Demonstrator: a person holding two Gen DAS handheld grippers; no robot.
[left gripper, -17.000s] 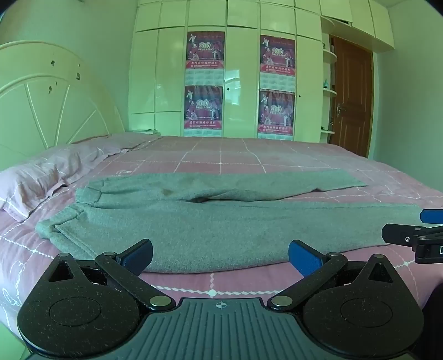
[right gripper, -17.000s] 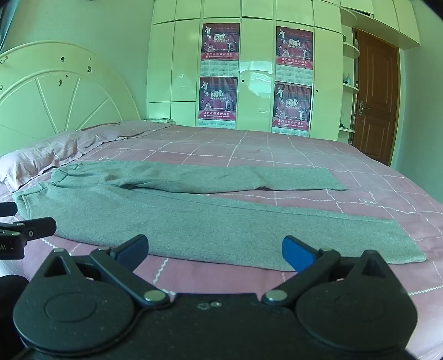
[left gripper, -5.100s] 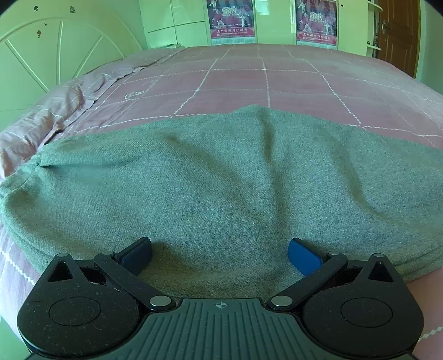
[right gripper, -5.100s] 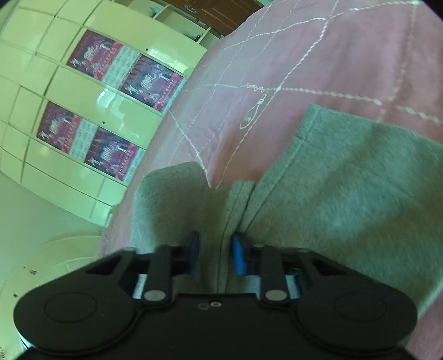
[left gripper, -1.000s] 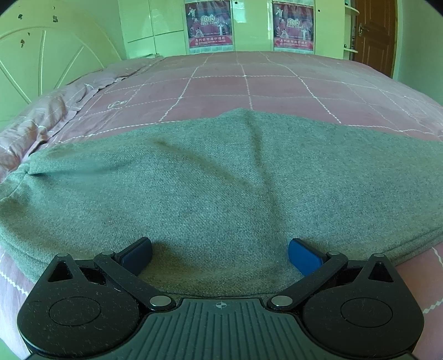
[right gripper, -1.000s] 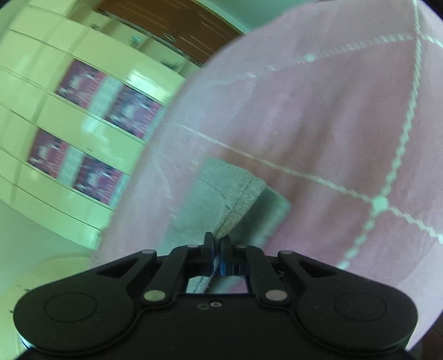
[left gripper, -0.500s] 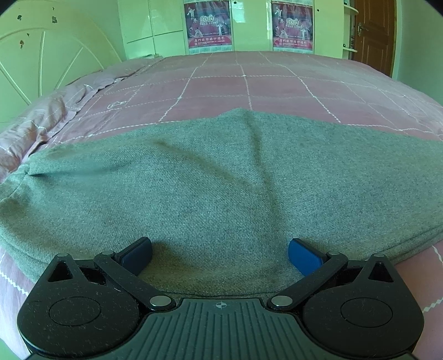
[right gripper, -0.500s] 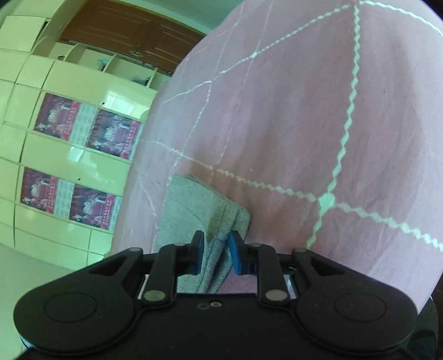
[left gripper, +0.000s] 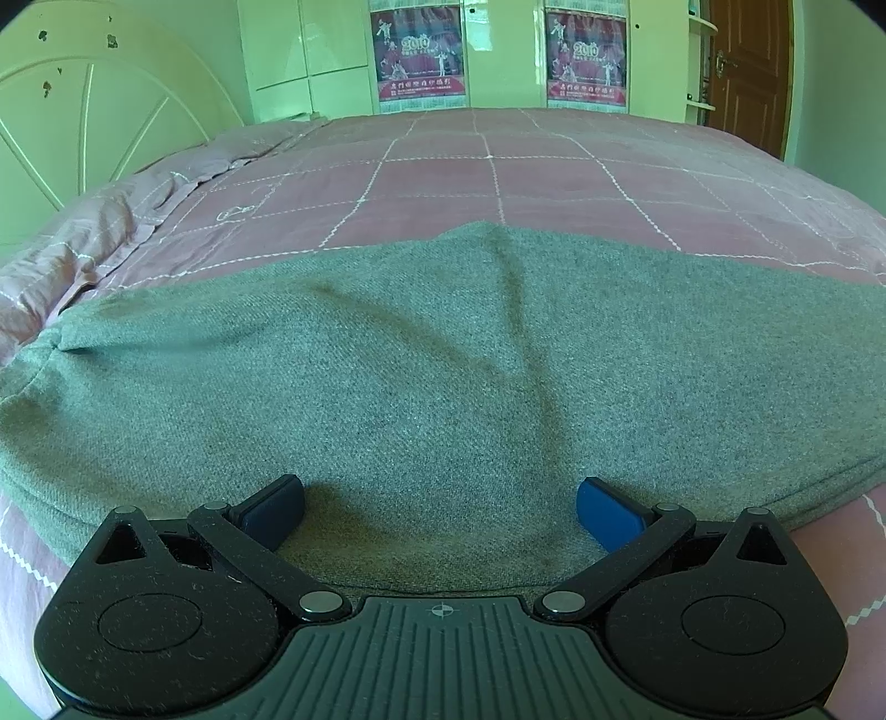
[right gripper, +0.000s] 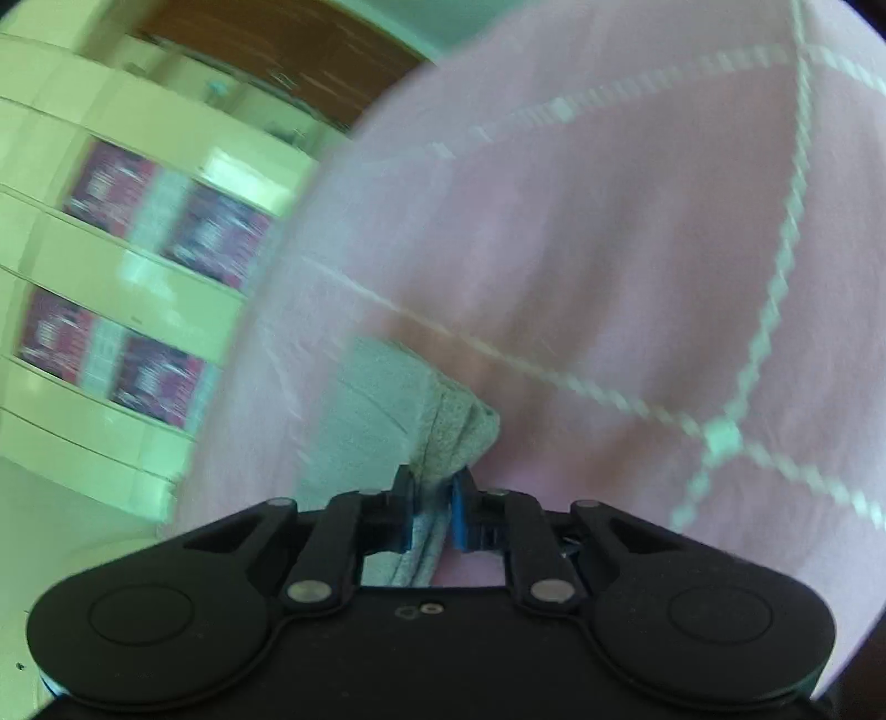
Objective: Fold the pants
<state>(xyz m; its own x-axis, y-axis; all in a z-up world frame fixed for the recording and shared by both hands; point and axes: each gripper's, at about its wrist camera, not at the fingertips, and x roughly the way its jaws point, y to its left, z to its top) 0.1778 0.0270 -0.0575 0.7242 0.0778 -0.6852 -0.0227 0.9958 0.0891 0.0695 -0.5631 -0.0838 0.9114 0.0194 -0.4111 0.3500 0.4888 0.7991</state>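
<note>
The grey knit pants [left gripper: 432,365] lie lengthwise on the pink quilted bed [left gripper: 554,177]. The left gripper [left gripper: 440,507], jaws spread, rests on them; the right gripper [right gripper: 432,515] pinches the leg hem [right gripper: 454,426], probably to carry it toward the waist.

Only "2010" reads — on each wardrobe poster [left gripper: 419,52].

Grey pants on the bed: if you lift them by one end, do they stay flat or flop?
The soft grey knitted pants would probably flop: they already show creases lying on the pink quilted bedspread. The hem bunches where the right gripper pinches it, so they likely sag rather than slide.
</note>
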